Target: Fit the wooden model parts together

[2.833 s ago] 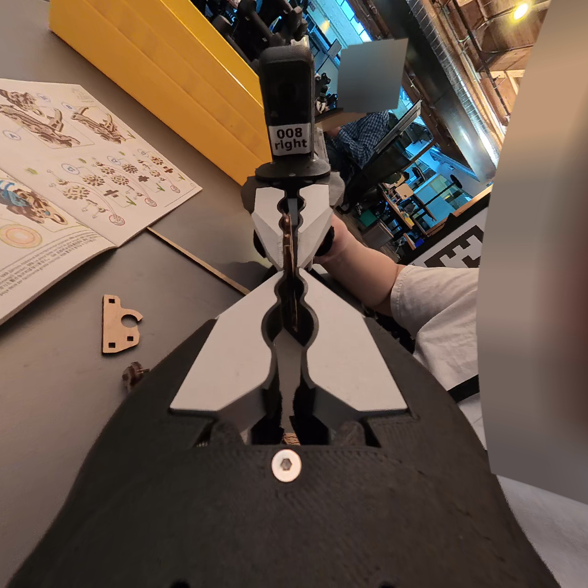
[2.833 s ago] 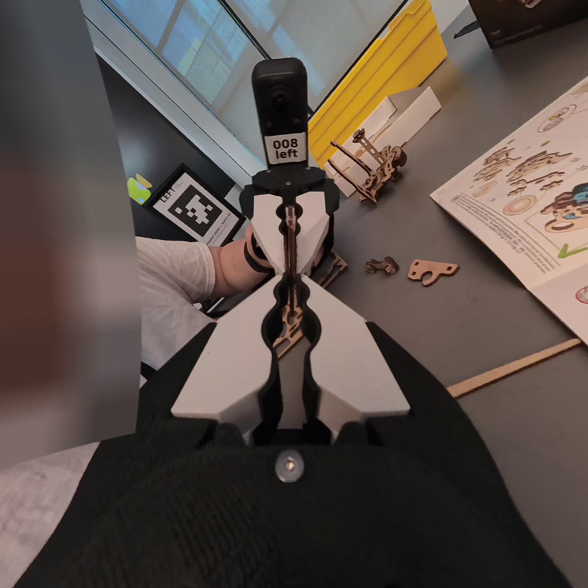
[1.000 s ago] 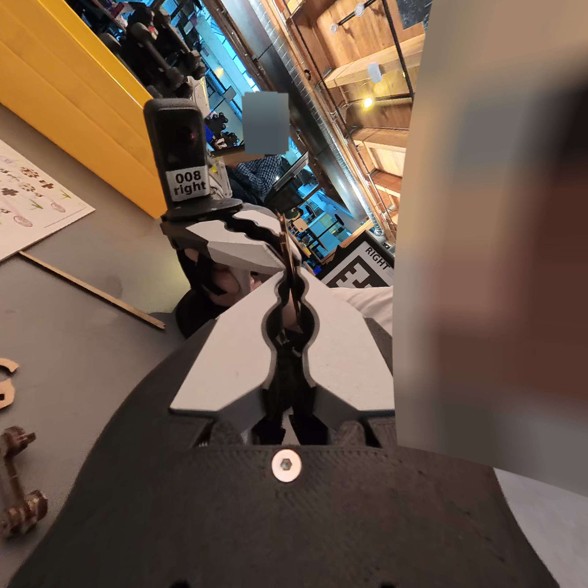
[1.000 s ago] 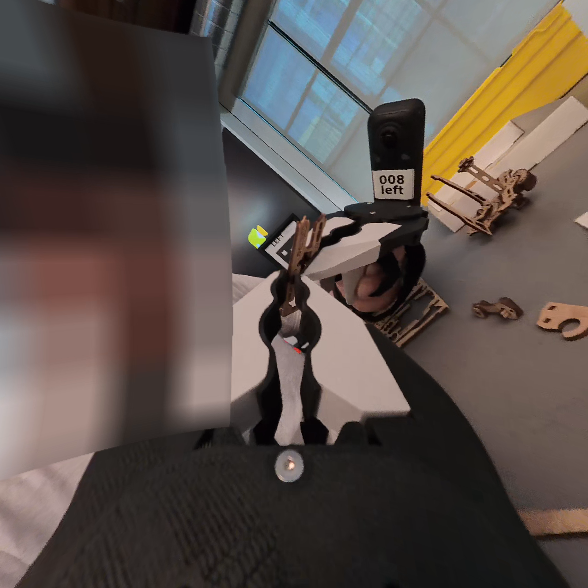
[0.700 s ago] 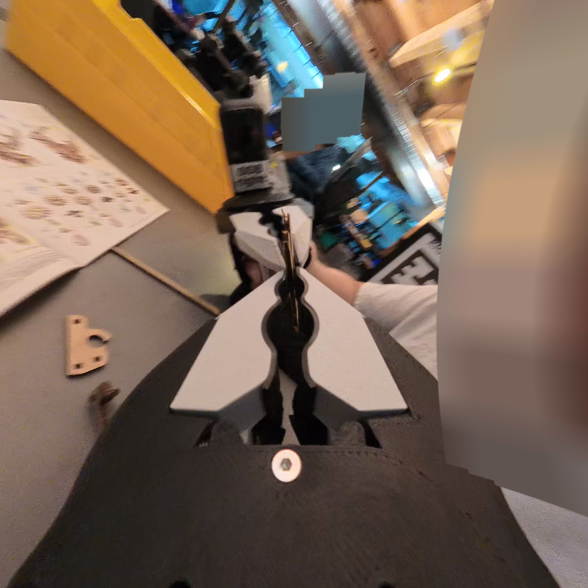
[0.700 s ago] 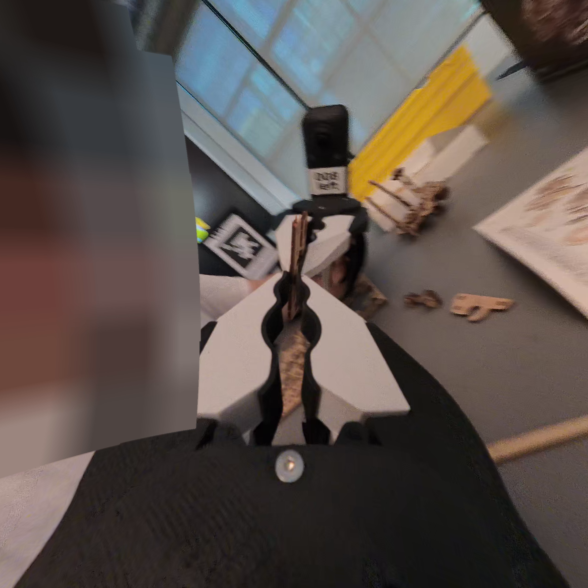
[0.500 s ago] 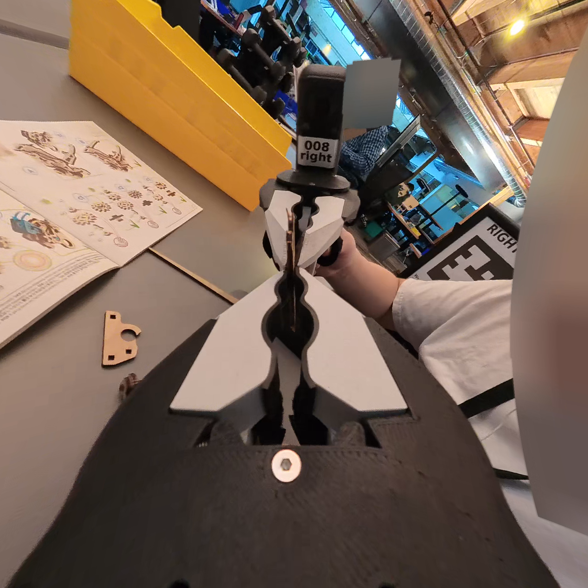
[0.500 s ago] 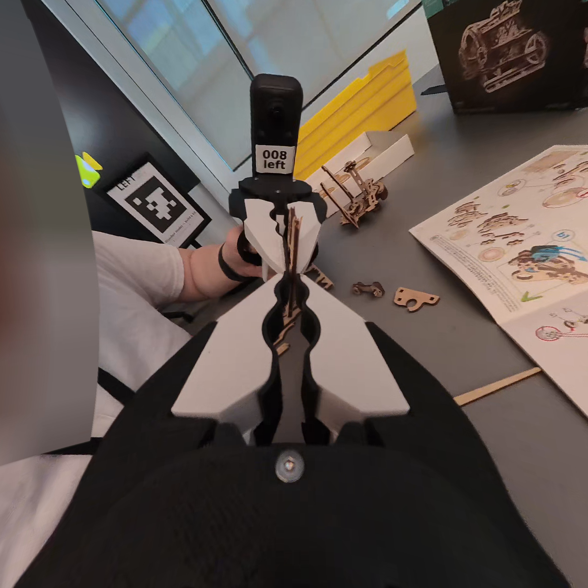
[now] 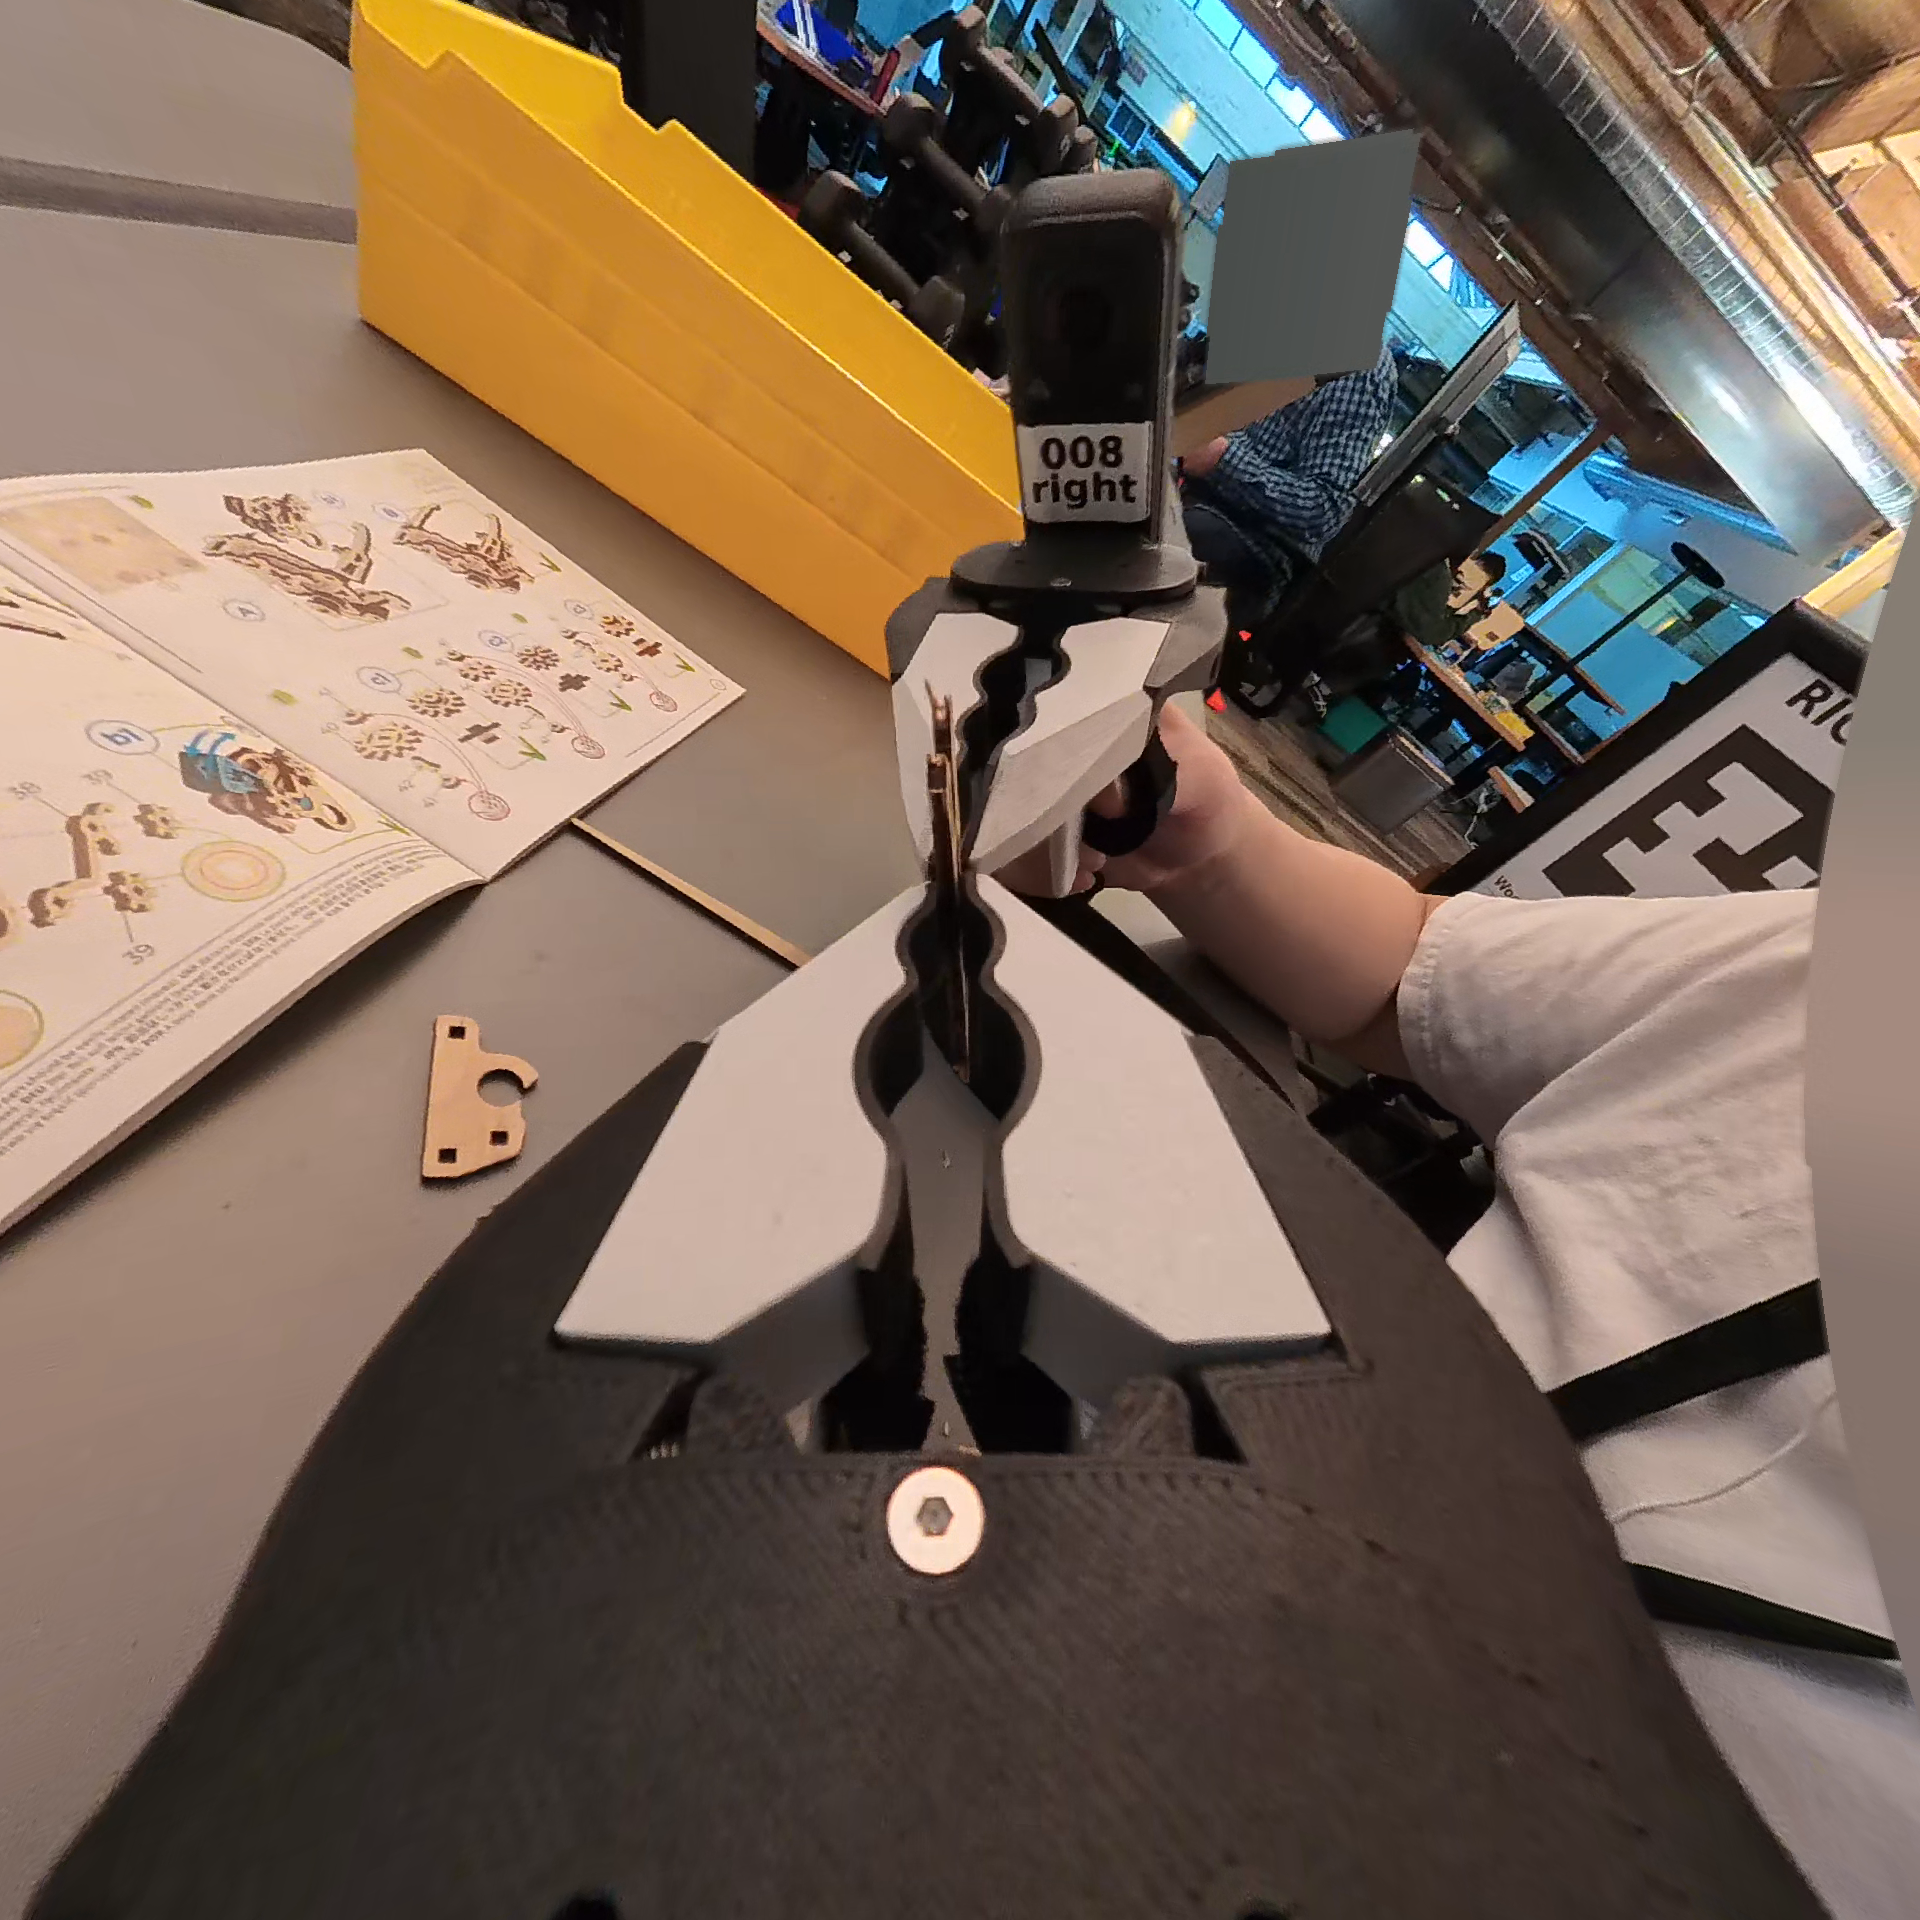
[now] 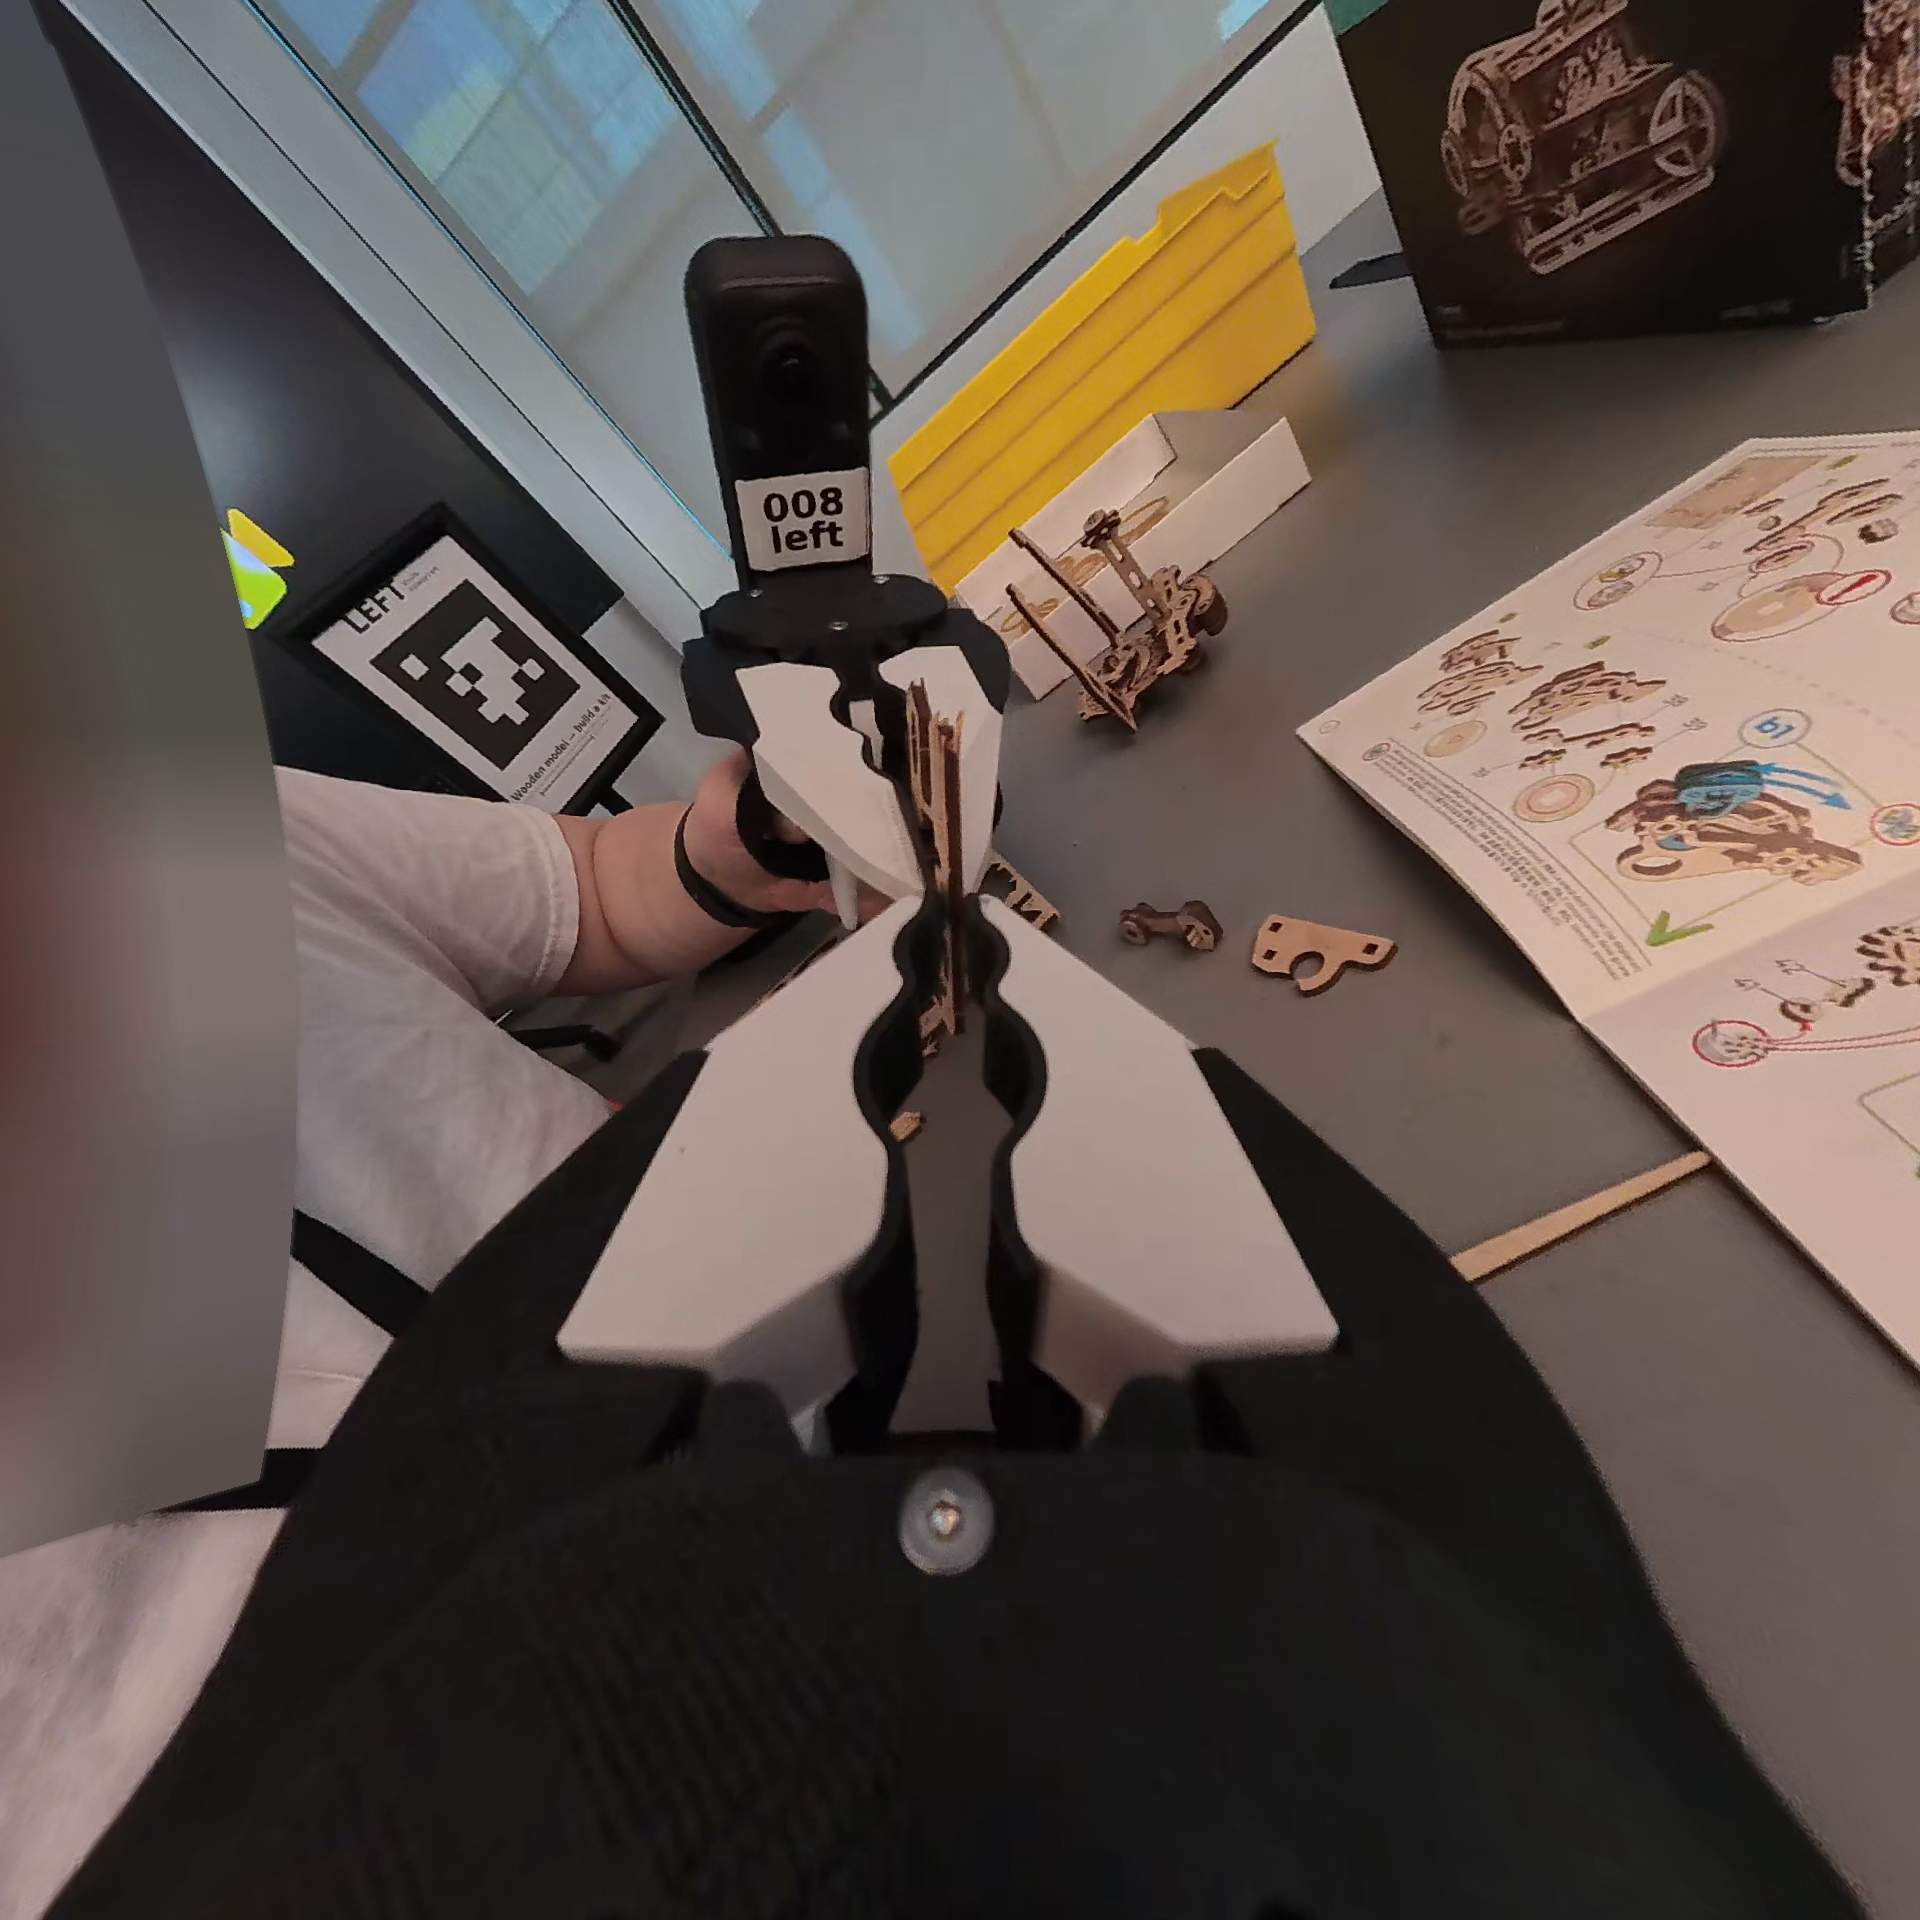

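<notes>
Above the grey table (image 9: 260,1299), your two grippers meet tip to tip. Your left gripper (image 9: 951,914) is clamped on a thin wooden assembly (image 9: 948,966), held edge-on. Your right gripper (image 10: 945,914) pinches the same wooden assembly (image 10: 935,831) from the opposite end. At 9 o'clock of the left fingers lies a loose flat bracket (image 9: 468,1101); an instruction booklet (image 9: 260,748) spreads at 10 o'clock.
</notes>
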